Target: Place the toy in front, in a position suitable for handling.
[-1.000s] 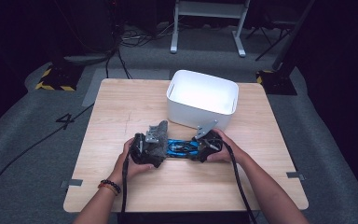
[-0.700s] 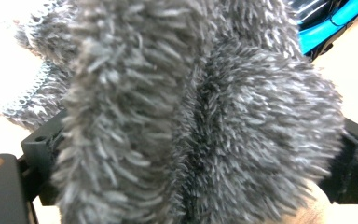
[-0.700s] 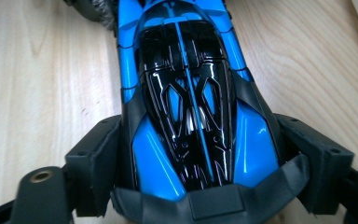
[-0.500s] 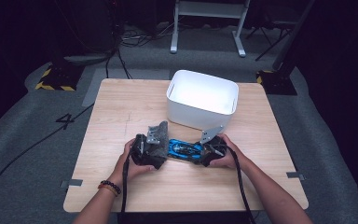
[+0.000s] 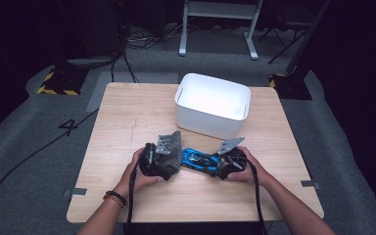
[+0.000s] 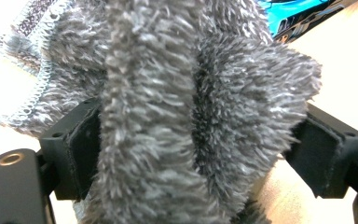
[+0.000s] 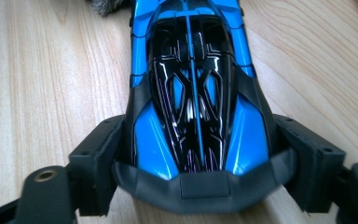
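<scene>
The blue toy car (image 5: 198, 160) lies lengthwise between the hands, its tail clamped in the right gripper (image 5: 223, 166), while the left gripper (image 5: 162, 159) pinches the grey fluffy cloth (image 6: 200, 107) at its nose

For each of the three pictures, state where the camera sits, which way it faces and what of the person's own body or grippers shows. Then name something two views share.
High view: above the person's side, looking forward and down on the table; forearms, left gripper, right gripper.
Left gripper view: along its black jaws, at the grey cloth between them.
Right gripper view: along its jaws, at the blue toy car between them.
Shared: both gripper views show car and cloth.
</scene>
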{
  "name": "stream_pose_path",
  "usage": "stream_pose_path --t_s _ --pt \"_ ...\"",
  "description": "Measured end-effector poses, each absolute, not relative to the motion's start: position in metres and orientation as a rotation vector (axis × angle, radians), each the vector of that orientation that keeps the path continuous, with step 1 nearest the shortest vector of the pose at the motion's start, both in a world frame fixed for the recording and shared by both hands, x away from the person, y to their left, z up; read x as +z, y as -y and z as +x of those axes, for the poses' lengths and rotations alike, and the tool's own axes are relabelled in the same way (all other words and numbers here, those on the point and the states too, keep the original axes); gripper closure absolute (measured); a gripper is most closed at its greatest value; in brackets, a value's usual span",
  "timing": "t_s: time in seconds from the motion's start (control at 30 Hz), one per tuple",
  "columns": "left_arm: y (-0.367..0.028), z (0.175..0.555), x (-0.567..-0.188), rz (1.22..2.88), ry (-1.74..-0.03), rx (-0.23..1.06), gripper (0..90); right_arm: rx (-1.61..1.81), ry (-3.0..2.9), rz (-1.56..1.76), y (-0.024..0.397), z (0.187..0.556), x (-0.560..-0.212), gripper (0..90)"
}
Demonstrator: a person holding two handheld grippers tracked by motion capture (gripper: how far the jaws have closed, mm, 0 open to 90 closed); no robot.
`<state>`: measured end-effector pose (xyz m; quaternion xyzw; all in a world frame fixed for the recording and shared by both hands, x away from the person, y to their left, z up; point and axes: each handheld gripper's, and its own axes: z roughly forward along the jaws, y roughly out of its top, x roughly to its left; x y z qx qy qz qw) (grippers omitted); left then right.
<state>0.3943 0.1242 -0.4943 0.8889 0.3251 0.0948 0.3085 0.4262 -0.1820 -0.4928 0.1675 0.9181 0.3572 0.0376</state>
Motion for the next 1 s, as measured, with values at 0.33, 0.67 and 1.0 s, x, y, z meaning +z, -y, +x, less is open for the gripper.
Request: stream_pose_path --t_s 0.33,0.67,1.0 --pt "-0.122 0.389 -0.483 2.34 -0.758 0.243 15.8 1.103 -2.819 0.507 0.193 0.422 -0.493 24.9" --pt "-0.116 0.381 -0.461 2.281 -0.674 0.269 16.2 1.063 -2.851 0.463 0.2 0.423 -0.49 25.2" --pt "-0.1 0.374 -0.441 2.254 -0.52 0.185 15.5 1.059 -2.887 0.421 0.229 0.42 -0.487 25.3"
